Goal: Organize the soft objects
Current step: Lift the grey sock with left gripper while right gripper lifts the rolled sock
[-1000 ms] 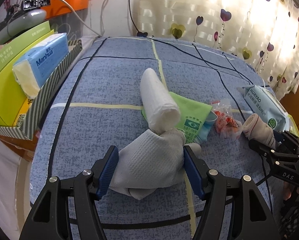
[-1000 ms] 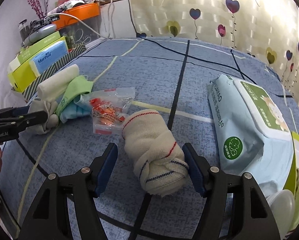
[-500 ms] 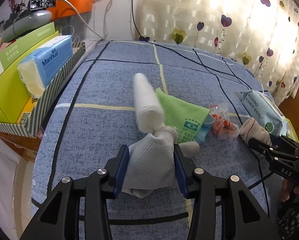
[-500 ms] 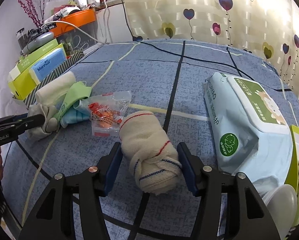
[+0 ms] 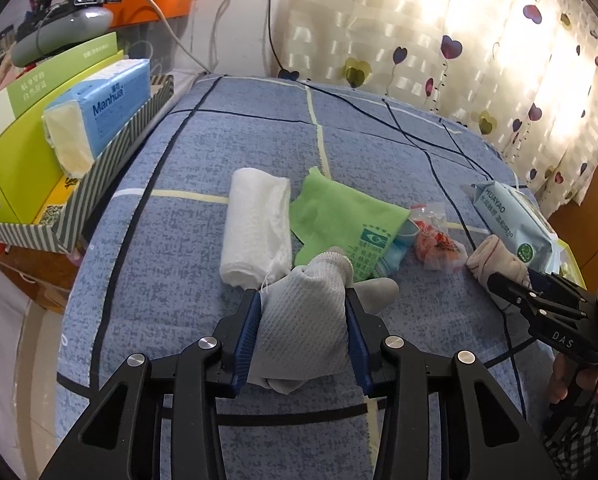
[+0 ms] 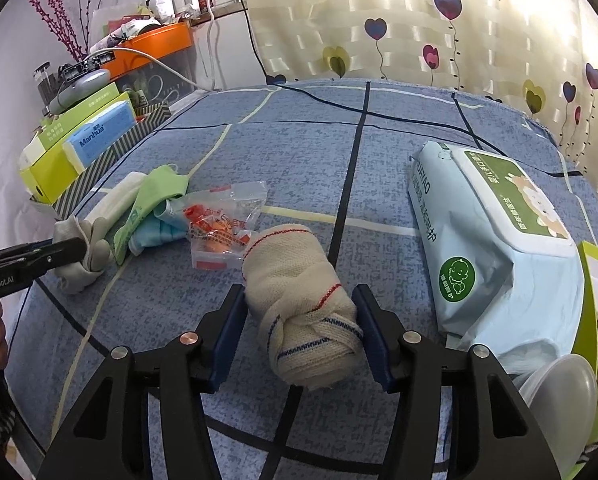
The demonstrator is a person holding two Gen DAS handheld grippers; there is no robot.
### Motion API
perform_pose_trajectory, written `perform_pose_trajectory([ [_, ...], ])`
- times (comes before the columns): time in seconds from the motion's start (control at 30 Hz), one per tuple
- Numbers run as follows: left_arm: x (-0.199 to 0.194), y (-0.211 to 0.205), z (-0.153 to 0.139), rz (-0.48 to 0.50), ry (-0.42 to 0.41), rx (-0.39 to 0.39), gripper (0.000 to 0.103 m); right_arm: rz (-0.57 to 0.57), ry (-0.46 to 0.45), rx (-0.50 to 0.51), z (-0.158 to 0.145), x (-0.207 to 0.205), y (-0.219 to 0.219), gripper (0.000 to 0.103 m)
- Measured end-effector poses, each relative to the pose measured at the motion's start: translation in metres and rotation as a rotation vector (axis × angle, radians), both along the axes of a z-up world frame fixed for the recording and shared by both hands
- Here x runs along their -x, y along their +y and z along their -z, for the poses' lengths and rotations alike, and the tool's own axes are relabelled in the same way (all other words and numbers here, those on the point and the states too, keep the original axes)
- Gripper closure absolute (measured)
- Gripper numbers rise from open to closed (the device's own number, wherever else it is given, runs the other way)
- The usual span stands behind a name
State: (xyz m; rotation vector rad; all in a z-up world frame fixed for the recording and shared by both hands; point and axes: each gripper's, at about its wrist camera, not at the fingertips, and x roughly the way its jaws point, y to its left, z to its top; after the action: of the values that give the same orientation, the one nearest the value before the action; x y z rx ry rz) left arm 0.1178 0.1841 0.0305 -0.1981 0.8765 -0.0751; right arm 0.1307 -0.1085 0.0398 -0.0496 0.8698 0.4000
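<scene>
In the left wrist view, the left hand-held gripper (image 5: 303,316) clamps a grey sock bundle (image 5: 303,320) between its blue pads, both pressed into the knit, low over the blue checked bed (image 5: 171,240). Just beyond the bundle lies a white rolled towel (image 5: 257,228), with a green cloth (image 5: 347,216) beside it to the right, then a clear packet with orange contents (image 5: 437,242). A striped tray (image 5: 99,184) at the bed's left edge holds a blue tissue pack (image 5: 99,116) and green boxes. At the right edge the other tool appears with a beige bundle by its tip. In the right wrist view, the right hand-held gripper (image 6: 301,320) has its jaws closing on a beige rolled bandage with red and blue stripes (image 6: 303,304), both pads touching its sides as it rests on the bed. A pack of wet wipes (image 6: 495,240) lies just right of it, and the orange packet just beyond to the left.
</scene>
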Motion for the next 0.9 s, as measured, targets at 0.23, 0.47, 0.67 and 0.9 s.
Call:
perform_pose_trajectory([
  [0.23, 0.006, -0.009, -0.003, 0.014, -0.001, 0.007, 0.065, 0.000, -0.002, -0.012, -0.002, 0.007, -0.001, 0.049],
  [0.47, 0.013, -0.023, -0.009, 0.031, -0.015, 0.009, 0.067, 0.003, -0.009, -0.030, -0.006, 0.014, -0.004, 0.051],
  [0.67, 0.019, -0.036, -0.015, 0.053, -0.026, 0.009, 0.067, 0.006, -0.016, -0.038, -0.010, 0.024, -0.008, 0.051],
  [0.9, 0.026, -0.052, -0.024, 0.082, -0.044, 0.002, 0.067, 0.011, -0.029, -0.043, -0.018, 0.035, -0.013, 0.051],
])
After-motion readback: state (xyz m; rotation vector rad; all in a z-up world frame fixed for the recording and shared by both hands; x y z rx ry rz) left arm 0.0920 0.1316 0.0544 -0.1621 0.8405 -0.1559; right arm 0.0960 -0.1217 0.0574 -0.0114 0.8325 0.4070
